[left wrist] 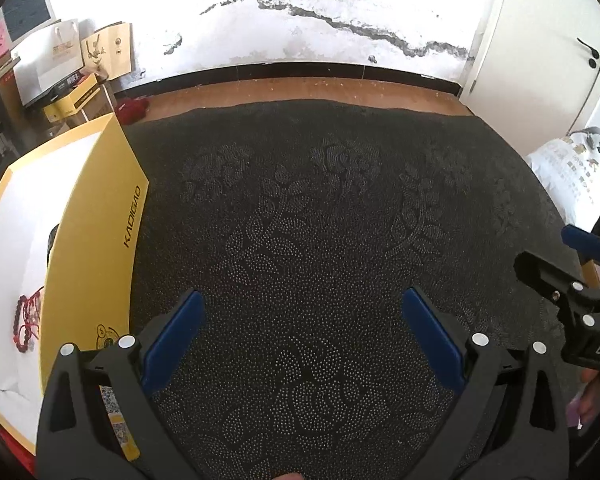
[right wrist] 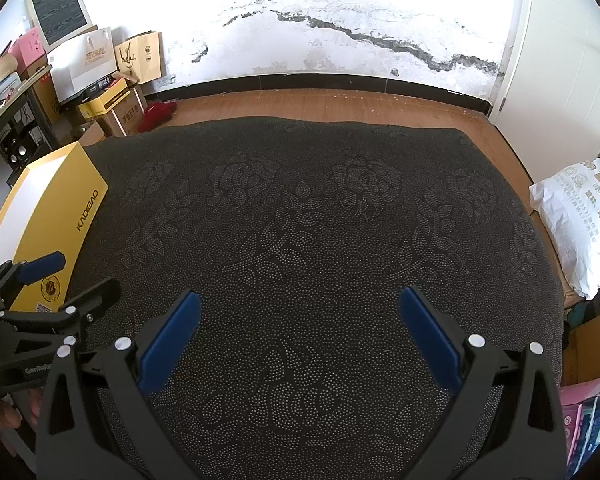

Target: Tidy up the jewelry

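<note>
Both grippers, left gripper (left wrist: 300, 332) and right gripper (right wrist: 298, 332), hover spread apart and empty over the dark cloth (left wrist: 320, 220), since what seems a red bead bracelet (left wrist: 26, 322) already lies inside the yellow box (left wrist: 96, 216) left of the left tool.

Box (left wrist: 96, 216) at cloth's (left wrist: 320, 220) left edge; bracelet (left wrist: 26, 322) inside box; floor (left wrist: 300, 88) behind

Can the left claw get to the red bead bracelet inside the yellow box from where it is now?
Probably yes. The left claw is open and empty over the dark cloth, and the red bead bracelet lies in the open-topped yellow box. The box's raised wall stands between them, so the claw must go over it.
</note>
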Demonstrator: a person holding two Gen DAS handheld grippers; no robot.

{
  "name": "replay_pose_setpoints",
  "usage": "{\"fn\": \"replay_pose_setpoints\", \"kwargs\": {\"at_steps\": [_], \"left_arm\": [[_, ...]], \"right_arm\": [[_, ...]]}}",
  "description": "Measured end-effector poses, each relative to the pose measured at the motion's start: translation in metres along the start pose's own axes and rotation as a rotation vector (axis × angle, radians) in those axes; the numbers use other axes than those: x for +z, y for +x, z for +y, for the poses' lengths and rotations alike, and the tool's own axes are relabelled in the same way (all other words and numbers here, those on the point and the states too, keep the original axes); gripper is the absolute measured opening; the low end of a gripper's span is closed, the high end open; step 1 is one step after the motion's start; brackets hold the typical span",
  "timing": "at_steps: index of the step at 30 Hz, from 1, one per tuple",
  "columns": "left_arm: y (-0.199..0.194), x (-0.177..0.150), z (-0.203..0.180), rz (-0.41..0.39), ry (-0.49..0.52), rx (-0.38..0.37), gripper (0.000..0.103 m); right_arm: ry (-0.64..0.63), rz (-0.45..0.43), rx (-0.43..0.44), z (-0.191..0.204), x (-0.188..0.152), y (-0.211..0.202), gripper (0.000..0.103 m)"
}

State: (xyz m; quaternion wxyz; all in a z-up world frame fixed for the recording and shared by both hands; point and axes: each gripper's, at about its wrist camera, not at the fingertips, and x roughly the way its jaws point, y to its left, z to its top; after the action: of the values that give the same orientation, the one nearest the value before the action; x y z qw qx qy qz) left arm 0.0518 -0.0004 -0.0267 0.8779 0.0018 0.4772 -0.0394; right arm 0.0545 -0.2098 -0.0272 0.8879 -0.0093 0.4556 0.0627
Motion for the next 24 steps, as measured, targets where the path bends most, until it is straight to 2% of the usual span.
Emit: {"fn": "replay_pose_setpoints", "kwargs": {"at_steps": [5, 13, 19, 24], "left_arm": [[0.0051, 0.0001, 0.0009, 0.037, -0.022, -0.051, 0.097], [0.0039, -0.0017, -0.0015, 0.029, -0.008, -0.040, 0.097], [-0.0004, -0.0035, -0.0049, -0.002, 0.014, 0.000, 0.097], [0.0011, -0.0036, -0.0052, 0.010, 0.010, -0.013, 0.097]], "right_arm": [[-0.001, 0.001, 0.000, 0.0002, 0.0000, 0.0003, 0.096], [-0.003, 0.002, 0.000, 0.0009, -0.0005, 0.0003, 0.096], [-0.002, 0.000, 0.000, 0.0015, 0.0000, -0.0002, 0.096], [-0.004, 0.002, 0.001, 0.0018, 0.0005, 0.0004, 0.096]]}}
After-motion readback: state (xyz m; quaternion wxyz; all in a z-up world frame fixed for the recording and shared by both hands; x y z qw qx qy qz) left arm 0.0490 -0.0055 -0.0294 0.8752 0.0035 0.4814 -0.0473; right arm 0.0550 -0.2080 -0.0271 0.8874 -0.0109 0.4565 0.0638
